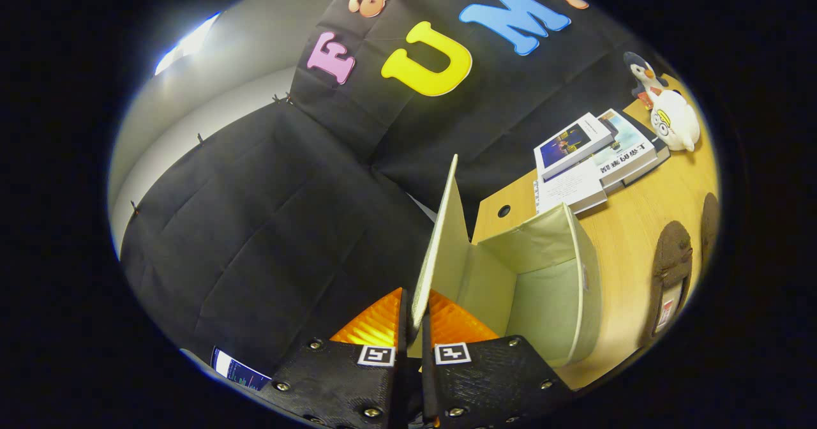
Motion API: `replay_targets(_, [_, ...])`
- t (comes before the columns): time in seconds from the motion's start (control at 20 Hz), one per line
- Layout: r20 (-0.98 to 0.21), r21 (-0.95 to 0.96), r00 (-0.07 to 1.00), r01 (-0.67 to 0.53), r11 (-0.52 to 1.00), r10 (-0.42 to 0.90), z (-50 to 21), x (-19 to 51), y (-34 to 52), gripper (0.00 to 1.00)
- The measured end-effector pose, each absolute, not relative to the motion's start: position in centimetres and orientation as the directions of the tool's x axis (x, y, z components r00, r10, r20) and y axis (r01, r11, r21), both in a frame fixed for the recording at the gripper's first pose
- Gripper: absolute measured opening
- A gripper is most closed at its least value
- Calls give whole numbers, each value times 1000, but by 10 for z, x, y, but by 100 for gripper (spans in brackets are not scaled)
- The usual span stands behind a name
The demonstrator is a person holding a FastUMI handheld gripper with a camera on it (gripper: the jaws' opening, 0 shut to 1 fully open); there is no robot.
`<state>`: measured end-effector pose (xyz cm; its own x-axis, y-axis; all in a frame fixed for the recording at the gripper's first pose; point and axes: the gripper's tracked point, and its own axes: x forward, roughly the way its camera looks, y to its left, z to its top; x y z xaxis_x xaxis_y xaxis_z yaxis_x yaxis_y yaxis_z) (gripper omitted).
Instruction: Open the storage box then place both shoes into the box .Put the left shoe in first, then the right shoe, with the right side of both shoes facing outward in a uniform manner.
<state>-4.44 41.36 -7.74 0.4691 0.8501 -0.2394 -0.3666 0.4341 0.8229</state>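
The gripper [413,327] is pinched narrow on the edge of the lid [440,244], one finger pressing each face of the thin panel, which stands up from between them and tilts toward the black cloth wall [268,225]. Just beside the fingers, hinged to that lid, sits the box [574,288] on the desk [632,225]. It is open, pale green fabric inside and out, and the part of its inside that shows holds nothing; its floor near the fingers is hidden behind them. Beside the box, on the side away from the lid, a brown shoe [670,276] lies on the desk, with a label showing inside it. A second brown shoe [710,218] lies just past the first, with little more than its edge in sight. Beyond the box a stack of books [597,154] lies flat near the wall, with a round hole [503,210] in the desk close to it. Farther still, past the books, stand a white plush toy [675,121] and a penguin toy [643,75], touching each other.
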Motion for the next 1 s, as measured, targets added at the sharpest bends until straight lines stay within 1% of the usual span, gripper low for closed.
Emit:
replay_targets(0.2, [-289, 720, 451, -479, 502, 844, -72, -56, 449, 8])
replay_targets(0.35, [-298, 684, 419, -532, 498, 857, -72, -66, 480, 8])
replay_targets(0.45, [-291, 671, 411, -556, 491, 864, -69, -69, 497, 15])
replay_targets(0.55, [-288, 658, 390, -584, 476, 875, -68, -72, 514, 15])
replay_targets(0.6, [-284, 648, 381, -600, 469, 880, -69, -74, 523, 24])
replay_targets(0.65, [-279, 638, 376, -615, 463, 884, -66, -76, 527, 30])
replay_targets(0.75, [-271, 616, 376, -639, 460, 886, -63, -77, 534, 51])
replay_targets(0.9, [-281, 567, 416, -655, 499, 865, -69, -69, 525, 99])
replay_targets(1.0, [-292, 529, 458, -654, 541, 840, -72, -59, 511, 98])
